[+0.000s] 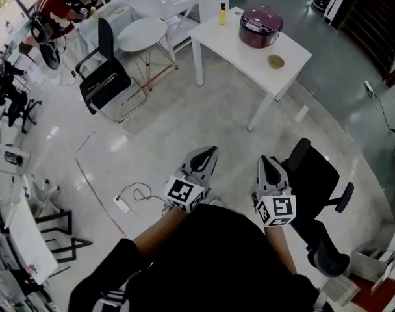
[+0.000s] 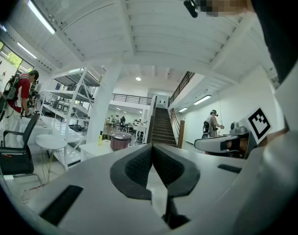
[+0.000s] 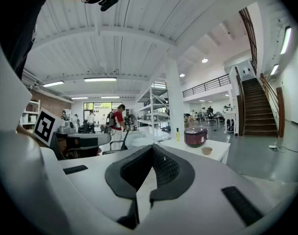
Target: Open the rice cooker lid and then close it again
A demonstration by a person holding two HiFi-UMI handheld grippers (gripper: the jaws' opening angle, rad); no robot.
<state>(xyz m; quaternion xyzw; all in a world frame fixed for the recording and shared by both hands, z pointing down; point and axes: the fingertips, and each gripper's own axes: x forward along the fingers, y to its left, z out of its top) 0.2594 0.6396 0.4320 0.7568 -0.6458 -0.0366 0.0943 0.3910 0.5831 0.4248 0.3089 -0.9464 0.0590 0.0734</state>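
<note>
Rice cooker sits closed on the white surface, well apart from you. Walk up square to its front before reaching; your left gripper and right gripper are both clenched on nothing. You have one cooker, one yellow bottle and one small dish there.

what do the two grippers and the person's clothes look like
The left gripper and right gripper look alike: pale grey, tapered shell-like jaws lined with black ribbed pads. Each carries a white cube printed with black square markers on its faces. The person wears a black top.
</note>
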